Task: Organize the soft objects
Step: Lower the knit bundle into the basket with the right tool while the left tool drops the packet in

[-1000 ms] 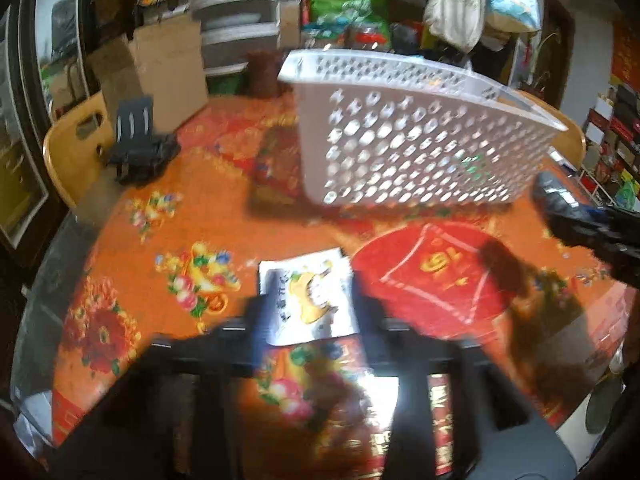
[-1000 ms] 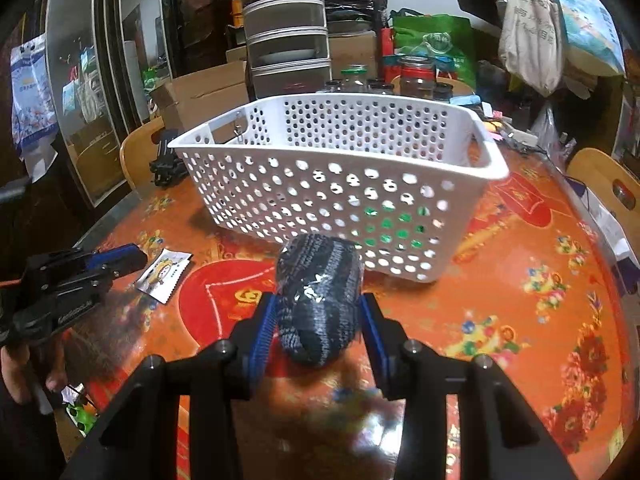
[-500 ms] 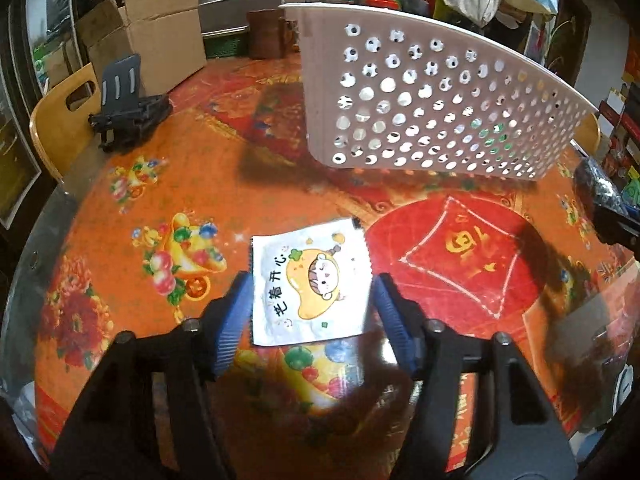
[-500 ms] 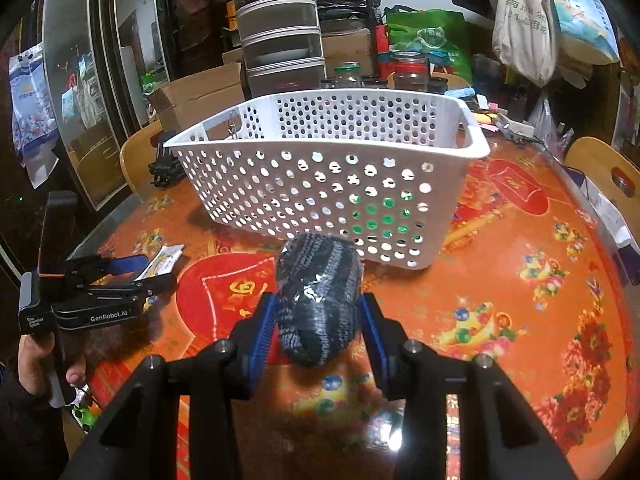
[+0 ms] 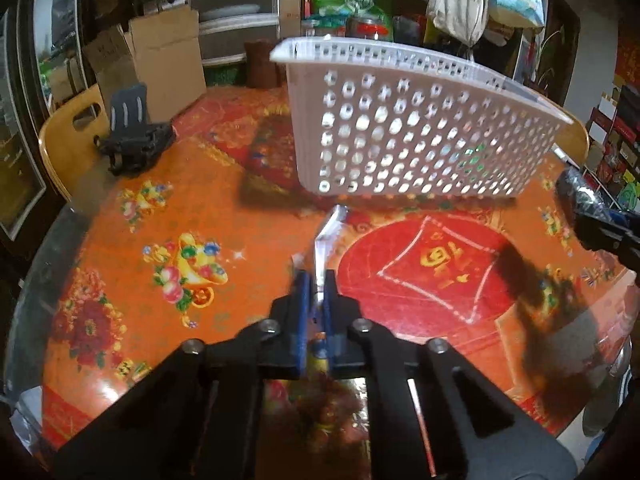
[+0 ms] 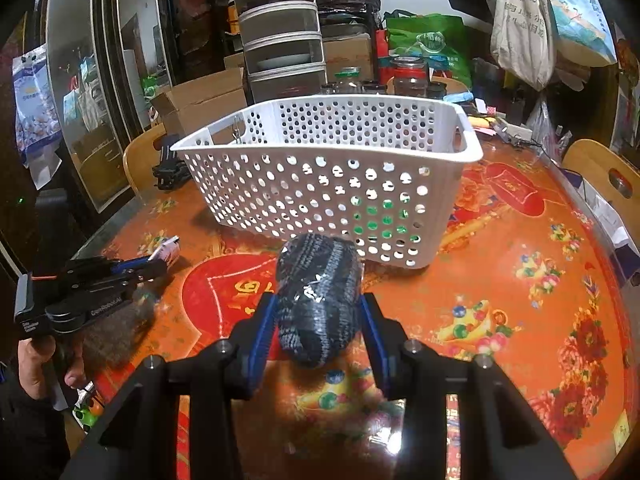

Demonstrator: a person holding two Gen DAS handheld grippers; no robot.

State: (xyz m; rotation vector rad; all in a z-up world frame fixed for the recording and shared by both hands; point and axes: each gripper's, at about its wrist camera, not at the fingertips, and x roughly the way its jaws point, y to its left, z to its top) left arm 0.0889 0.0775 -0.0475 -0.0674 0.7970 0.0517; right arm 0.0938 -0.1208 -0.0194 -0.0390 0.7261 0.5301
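My left gripper (image 5: 316,284) is shut on a small white cartoon packet (image 5: 326,236), which stands on edge between the blue pads, folded upward just above the table. From the right wrist view the same left gripper (image 6: 154,266) pinches that packet (image 6: 168,249) at the left. My right gripper (image 6: 318,312) is shut on a dark grey knitted roll in clear wrap (image 6: 318,292), held in front of the white perforated basket (image 6: 400,184). The left wrist view has that basket (image 5: 420,140) behind the packet and the roll (image 5: 576,192) at the right edge.
The round table carries an orange and red floral cloth (image 6: 520,280). A black folded stand (image 5: 134,144) lies at the far left by a wooden chair (image 5: 66,140). Jars (image 6: 408,76), boxes and bags crowd the space behind the basket. Another chair (image 6: 600,172) stands at the right.
The left gripper's jaws went from wide around the flat packet to shut on it, folding it upright. The right gripper kept still with the roll.
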